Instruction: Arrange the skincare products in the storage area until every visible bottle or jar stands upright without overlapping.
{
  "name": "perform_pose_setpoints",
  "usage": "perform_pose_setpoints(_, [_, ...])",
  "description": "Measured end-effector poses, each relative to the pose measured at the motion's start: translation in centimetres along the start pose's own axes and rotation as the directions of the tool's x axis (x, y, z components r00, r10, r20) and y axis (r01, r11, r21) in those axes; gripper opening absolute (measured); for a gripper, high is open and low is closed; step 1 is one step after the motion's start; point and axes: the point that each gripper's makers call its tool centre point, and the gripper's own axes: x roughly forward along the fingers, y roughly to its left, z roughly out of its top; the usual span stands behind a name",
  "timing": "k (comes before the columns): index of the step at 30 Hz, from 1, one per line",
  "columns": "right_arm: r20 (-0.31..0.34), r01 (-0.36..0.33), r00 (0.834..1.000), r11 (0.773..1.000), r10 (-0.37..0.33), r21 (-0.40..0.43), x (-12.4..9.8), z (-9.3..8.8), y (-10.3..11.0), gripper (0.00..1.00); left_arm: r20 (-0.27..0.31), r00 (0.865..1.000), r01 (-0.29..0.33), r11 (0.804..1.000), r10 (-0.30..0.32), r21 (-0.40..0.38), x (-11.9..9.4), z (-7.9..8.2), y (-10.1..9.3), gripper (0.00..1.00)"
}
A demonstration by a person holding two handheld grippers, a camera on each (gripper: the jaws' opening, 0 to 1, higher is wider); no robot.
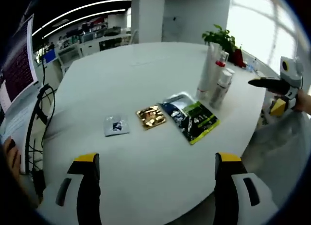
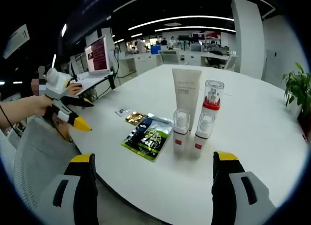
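Several skincare products stand upright in a tight cluster on the white round table (image 2: 252,137): a tall white tube (image 2: 186,96), a clear bottle with a red collar (image 2: 212,101) and two small clear-capped bottles (image 2: 181,130) (image 2: 204,130). In the left gripper view the same tube (image 1: 209,72) and small bottles (image 1: 221,86) stand at the far right. My right gripper (image 2: 155,171) is open and short of the table edge in front of the cluster. My left gripper (image 1: 158,171) is open too, over the near table edge, and it also shows as the left gripper (image 2: 85,114), held in a hand.
Flat sachets lie beside the bottles: a dark and green pair (image 1: 189,117), a gold one (image 1: 151,116) and a small silver one (image 1: 116,125). A grey mesh chair (image 2: 39,157) stands by the table. A potted plant (image 1: 221,38) sits behind the cluster. A monitor (image 2: 98,54) stands further back.
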Motion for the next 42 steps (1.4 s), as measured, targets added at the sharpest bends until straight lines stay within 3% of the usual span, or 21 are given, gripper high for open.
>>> perform_pose_setpoints(13, [-0.024, 0.016, 1.000, 1.000, -0.016, 0.015, 0.2, -0.7, -0.5, 0.99, -0.070, 0.998, 0.010, 0.999, -0.007, 0.046, 3.9, 1.0, 2.2, 0.87])
perform_pose_setpoints(27, [-0.048, 0.032, 0.998, 0.999, -0.030, 0.040, 0.3, -1.2, -1.0, 0.99, -0.157, 0.987, -0.009, 1.000, 0.013, 0.028, 6.9, 0.3, 4.9, 0.81])
perform_pose_setpoints(42, [-0.088, 0.036, 0.996, 0.998, -0.031, 0.046, 0.5, -2.0, -1.0, 0.98, -0.210, 0.972, -0.106, 0.994, 0.100, -0.013, 9.4, 0.3, 9.3, 0.74])
